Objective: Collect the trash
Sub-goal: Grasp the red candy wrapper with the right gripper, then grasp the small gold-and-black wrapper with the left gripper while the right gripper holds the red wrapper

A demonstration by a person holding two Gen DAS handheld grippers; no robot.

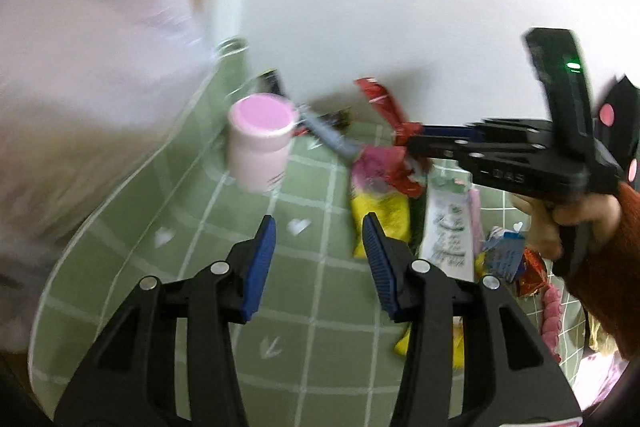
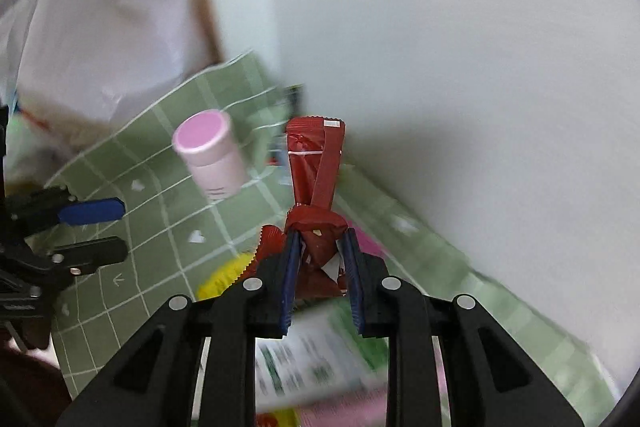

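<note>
My right gripper (image 2: 320, 239) is shut on a crumpled red wrapper (image 2: 316, 163) and holds it above the green checked mat (image 2: 160, 163). In the left wrist view the right gripper (image 1: 412, 143) comes in from the right with the red wrapper (image 1: 384, 103) in its tips. My left gripper (image 1: 320, 227) is open and empty, low over the mat (image 1: 312, 307); it shows at the left edge of the right wrist view (image 2: 92, 231). A yellow and pink packet (image 1: 376, 203) lies just ahead of the left gripper's right finger.
A pink-lidded white jar (image 1: 260, 143) stands at the back left of the mat, also in the right wrist view (image 2: 212, 155). A white and green tube (image 1: 448, 227), small wrappers (image 1: 508, 259) and a grey pen (image 1: 328, 135) lie on the mat. A white wall is behind, white cloth to the left.
</note>
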